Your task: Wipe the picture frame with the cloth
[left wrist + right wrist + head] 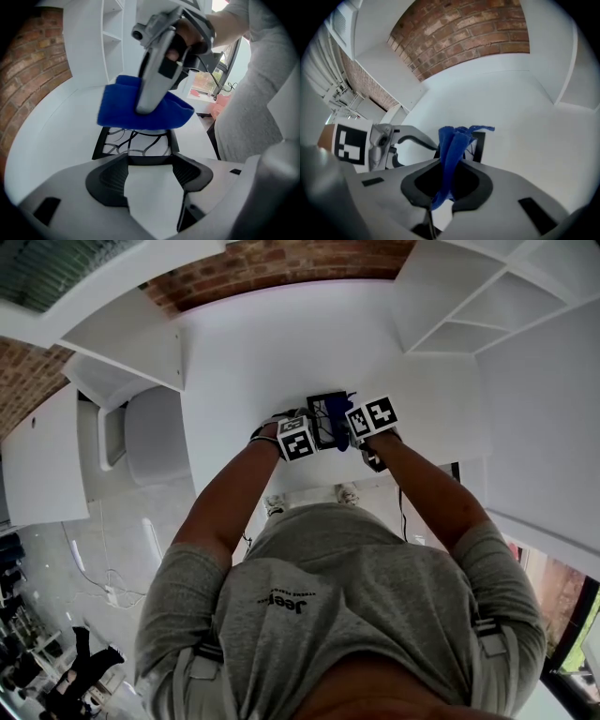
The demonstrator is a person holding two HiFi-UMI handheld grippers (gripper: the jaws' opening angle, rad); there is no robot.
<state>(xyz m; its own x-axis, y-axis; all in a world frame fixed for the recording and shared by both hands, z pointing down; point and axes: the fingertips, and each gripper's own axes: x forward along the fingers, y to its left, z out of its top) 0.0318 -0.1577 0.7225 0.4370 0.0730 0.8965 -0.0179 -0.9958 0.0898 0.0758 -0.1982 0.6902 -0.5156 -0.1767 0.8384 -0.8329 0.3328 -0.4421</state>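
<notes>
Blue cloth [451,145] is pinched tight in the right claw [450,177]. The jaws are clamped on a bunched fold of it and the rest sticks up past the tips. In the left gripper view the same cloth is draped over the far edge of the picture frame [136,143] and pressed against it, with the right claw coming in on it from above.

Frame is a black one with a swirly line pattern inside. The left claw [150,164] has it by the near edge, with the jaws set fairly wide and that edge spanning the gap and touching both pads. So there's a claw on each end of the frame: the left on the near edge, and the right with the cloth at the far edge.

Under the frame is the white surface [511,93]. Whether the frame lies flat on it or is tipped up a bit, I honestly can't tell from these angles.

In the head view the frame sits right in front of the person [347,615], who wears a grey shirt. Both arms reach out to it and both claws are tight up against it, one on each side. Beyond the frame the surface runs back to a red brick wall [464,33] — and white shelves [487,306] stand off to the right of the frame.
</notes>
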